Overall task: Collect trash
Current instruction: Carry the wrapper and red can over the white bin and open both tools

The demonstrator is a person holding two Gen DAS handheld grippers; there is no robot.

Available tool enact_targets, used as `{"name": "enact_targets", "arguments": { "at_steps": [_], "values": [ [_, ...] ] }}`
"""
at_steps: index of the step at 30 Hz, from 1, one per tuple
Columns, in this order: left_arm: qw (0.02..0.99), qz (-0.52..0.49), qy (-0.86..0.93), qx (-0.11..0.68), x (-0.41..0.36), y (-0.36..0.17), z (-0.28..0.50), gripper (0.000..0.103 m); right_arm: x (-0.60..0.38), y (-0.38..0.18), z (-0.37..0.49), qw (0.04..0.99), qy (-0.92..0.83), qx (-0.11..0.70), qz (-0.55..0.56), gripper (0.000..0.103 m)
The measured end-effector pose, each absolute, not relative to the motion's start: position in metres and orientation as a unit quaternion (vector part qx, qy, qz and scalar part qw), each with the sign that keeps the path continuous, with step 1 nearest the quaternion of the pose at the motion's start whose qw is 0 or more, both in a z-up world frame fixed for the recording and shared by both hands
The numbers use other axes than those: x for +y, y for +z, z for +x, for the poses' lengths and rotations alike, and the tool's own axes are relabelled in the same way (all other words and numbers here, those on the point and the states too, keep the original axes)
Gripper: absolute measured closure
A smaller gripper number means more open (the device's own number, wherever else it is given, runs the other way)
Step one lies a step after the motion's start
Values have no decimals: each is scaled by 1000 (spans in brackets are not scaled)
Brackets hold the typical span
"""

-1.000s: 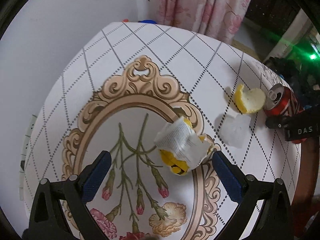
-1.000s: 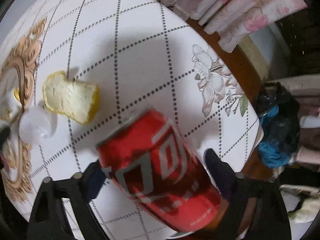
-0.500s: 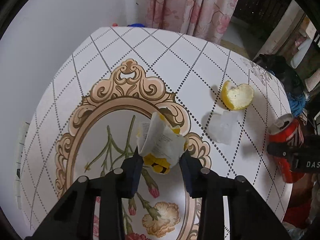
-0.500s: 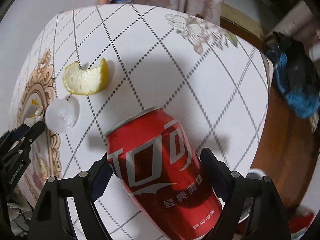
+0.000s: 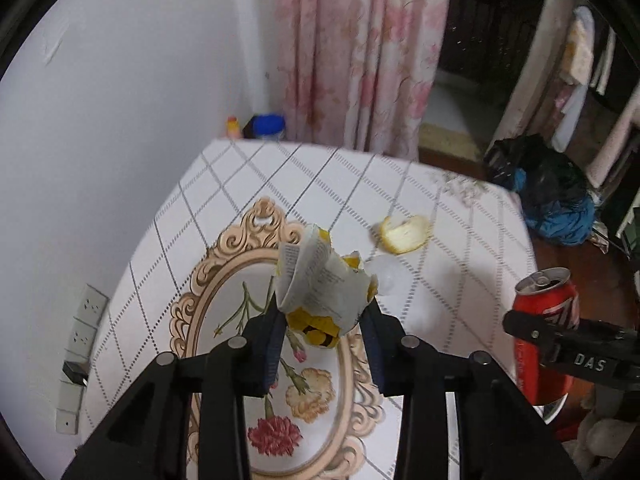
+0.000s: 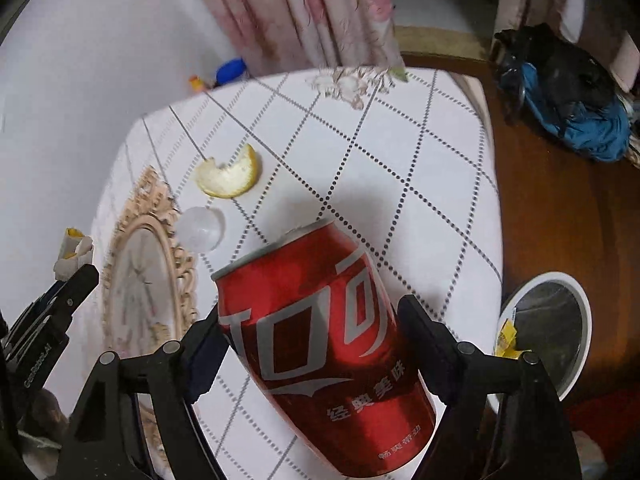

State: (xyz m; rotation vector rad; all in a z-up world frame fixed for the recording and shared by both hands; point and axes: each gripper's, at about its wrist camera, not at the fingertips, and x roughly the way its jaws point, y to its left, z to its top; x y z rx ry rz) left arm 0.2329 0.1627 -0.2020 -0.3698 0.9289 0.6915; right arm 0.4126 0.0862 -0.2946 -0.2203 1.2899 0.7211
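My left gripper (image 5: 323,330) is shut on a crumpled yellow and white wrapper (image 5: 320,286) and holds it above the table; the wrapper also shows in the right wrist view (image 6: 74,252). My right gripper (image 6: 312,344) is shut on a red soda can (image 6: 320,344), held tilted above the table's right edge; the can also shows in the left wrist view (image 5: 546,336). An orange peel (image 6: 228,172) and a clear round plastic lid (image 6: 200,228) lie on the patterned tablecloth (image 6: 400,152).
A white-rimmed trash bin (image 6: 548,320) with a yellow scrap inside stands on the floor right of the table. A dark and blue bag heap (image 6: 568,92) lies on the floor farther back. Bottles (image 5: 264,126) and a floral curtain (image 5: 360,48) are behind the table.
My left gripper closed on the wrapper and lifted it off the table. My right gripper raised the can and drew back toward the table's right edge, bringing the bin into view.
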Motion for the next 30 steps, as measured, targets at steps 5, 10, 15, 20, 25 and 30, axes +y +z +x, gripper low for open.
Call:
{"name": "enact_targets", "arguments": {
  "at_steps": [5, 10, 15, 20, 25, 30],
  "values": [
    [844, -157, 300, 416, 127, -168, 235, 71, 52, -259, 401, 756, 330, 563, -53, 22],
    [865, -138, 264, 403, 83, -142, 248, 71, 10, -228, 400, 774, 324, 544, -16, 22],
    [881, -126, 217, 401, 37, -133, 274, 71, -58, -204, 409, 794, 300, 528, 24, 23],
    [888, -119, 161, 414, -13, -141, 314, 71, -137, -199, 426, 809, 258, 525, 54, 24],
    [880, -118, 105, 449, -62, -172, 363, 71, -210, -220, 448, 813, 203, 540, 76, 24],
    [846, -145, 45, 511, -100, -221, 403, 71, -267, -265, 474, 798, 157, 573, 102, 25]
  ]
}}
